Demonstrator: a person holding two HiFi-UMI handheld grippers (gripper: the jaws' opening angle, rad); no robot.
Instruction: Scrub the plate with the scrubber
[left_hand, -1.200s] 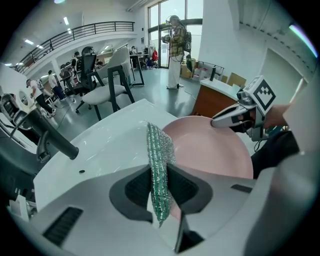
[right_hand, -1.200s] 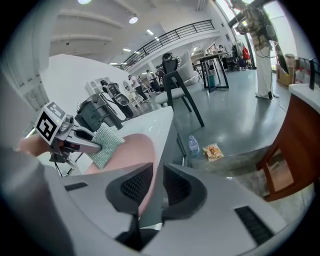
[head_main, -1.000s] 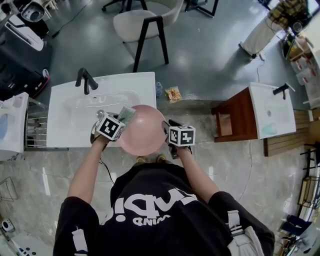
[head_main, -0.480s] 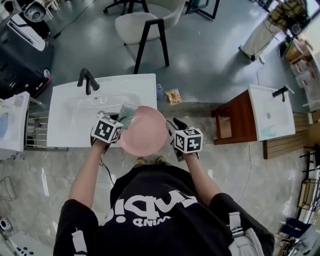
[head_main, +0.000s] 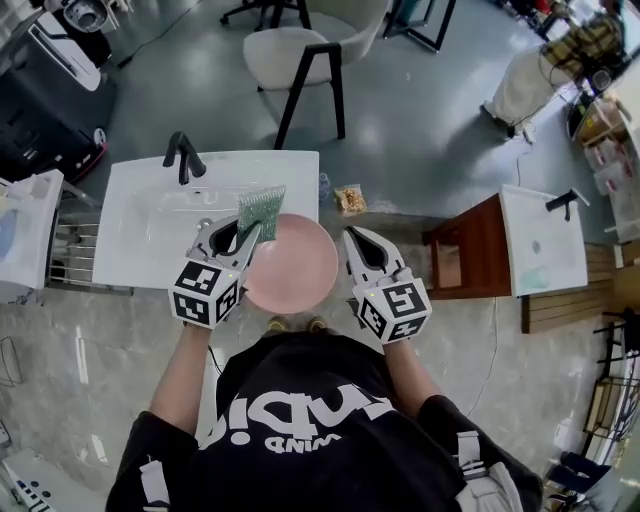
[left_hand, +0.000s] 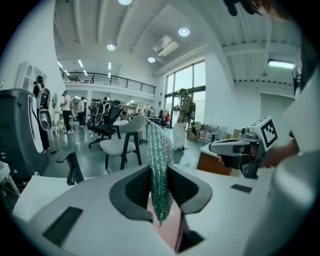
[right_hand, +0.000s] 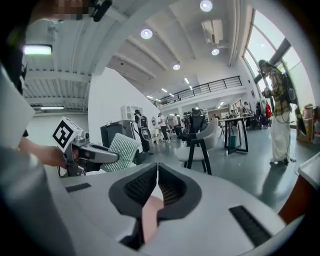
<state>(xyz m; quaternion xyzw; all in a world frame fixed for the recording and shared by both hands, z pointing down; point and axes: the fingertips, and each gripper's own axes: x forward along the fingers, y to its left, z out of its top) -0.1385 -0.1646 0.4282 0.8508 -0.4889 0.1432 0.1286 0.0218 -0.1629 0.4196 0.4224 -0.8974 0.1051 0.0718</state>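
Plate (head_main: 292, 268), pink, round, smooth and shallow, has its right rim between the jaws of the right gripper (head_main: 355, 238). The jaws have just been closing and pinch together on the rim. The left gripper (head_main: 232, 232) clamps a green, glittery mesh scrubber (head_main: 261, 210), which stands upright just beside the plate's far-left rim. The plate hangs above the near right corner of the white sink (head_main: 140, 235), with a black faucet (head_main: 182, 155) at the far side.
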